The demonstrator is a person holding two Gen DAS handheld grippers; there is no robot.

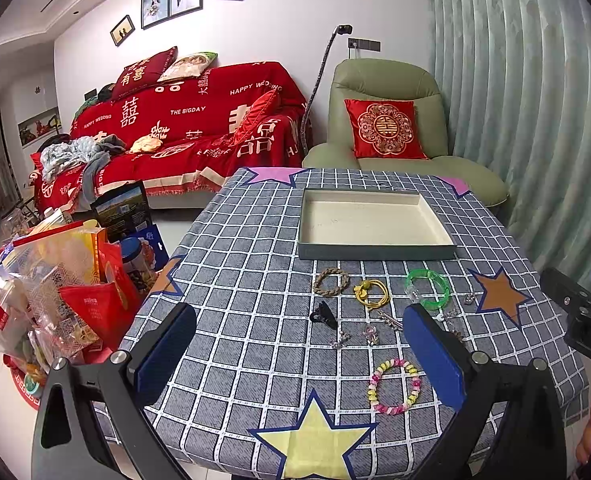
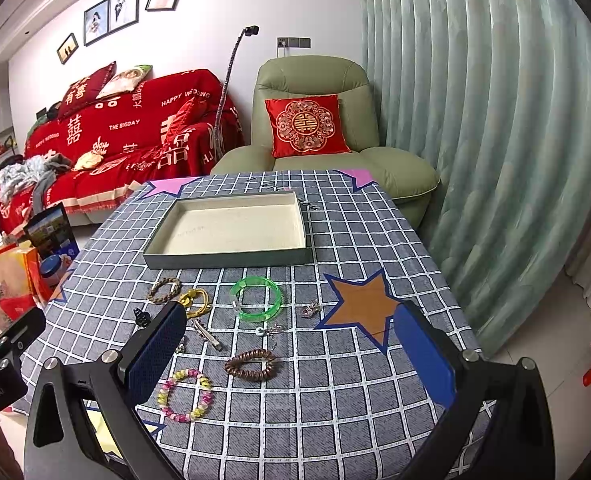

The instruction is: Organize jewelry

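With both the left gripper [image 1: 299, 344] and right gripper [image 2: 291, 346] wide open and empty above the counter [image 2: 335, 408], lower one squarely over the pastel bead bracelet [image 2: 185, 395], which lies well short of the empty tray [image 2: 227, 258], and pinch its rim.

You see a matt woven tablecloth [image 2: 335, 380], coarse in its grey squares, mid-frame. On it sits a matt cardboard tray [image 2: 231, 258], its cream lining faintly marked. The green bangle [image 2: 255, 298] looks like glossy translucent plastic; the brown band [image 2: 250, 365] left of centre is a shiny coil. Your gripper pads [image 1: 439, 354] are matt blue, the arms smooth black. Upper centre, the armchair [image 2: 319, 80] looks like smooth leather.
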